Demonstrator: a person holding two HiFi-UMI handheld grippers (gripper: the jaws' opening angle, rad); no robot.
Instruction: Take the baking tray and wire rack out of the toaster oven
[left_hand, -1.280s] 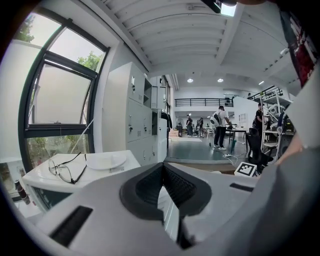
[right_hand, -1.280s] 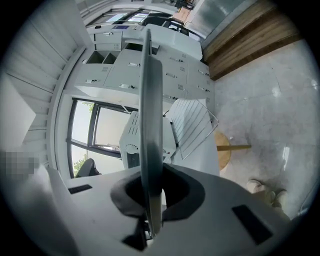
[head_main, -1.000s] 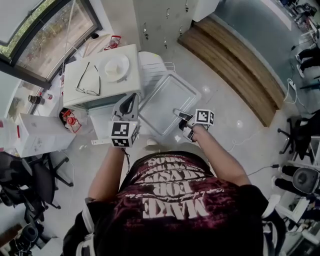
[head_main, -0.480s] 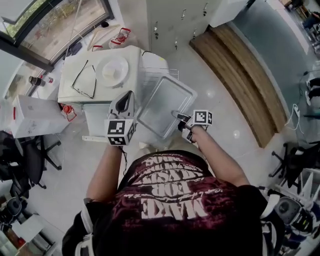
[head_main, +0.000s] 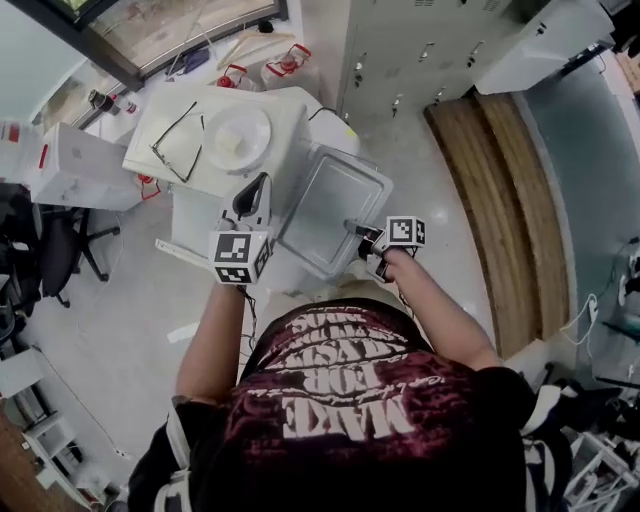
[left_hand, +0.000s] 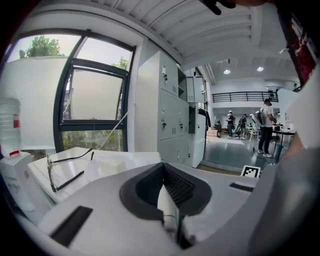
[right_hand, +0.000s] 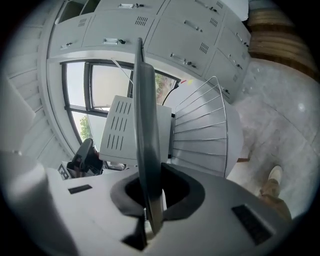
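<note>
From the head camera, the left gripper has its tips by the front edge of the white box-shaped toaster oven. On the oven's top, beyond those tips, lie a pair of dark-rimmed glasses and a round white plate. The right gripper is clenched on the near rim of the grey rectangular metal baking tray, which stretches away from it, clear of the oven and just to the right of the left gripper. In the left gripper view, the left gripper has its jaws pressed together with nothing between them; the glasses sit ahead and to its left. In the right gripper view, the right gripper pinches the tray, seen edge-on straight ahead. The silver wire rack stands beyond and to the right, the oven's vented side lies just left of the tray, and the left gripper is further left.
</note>
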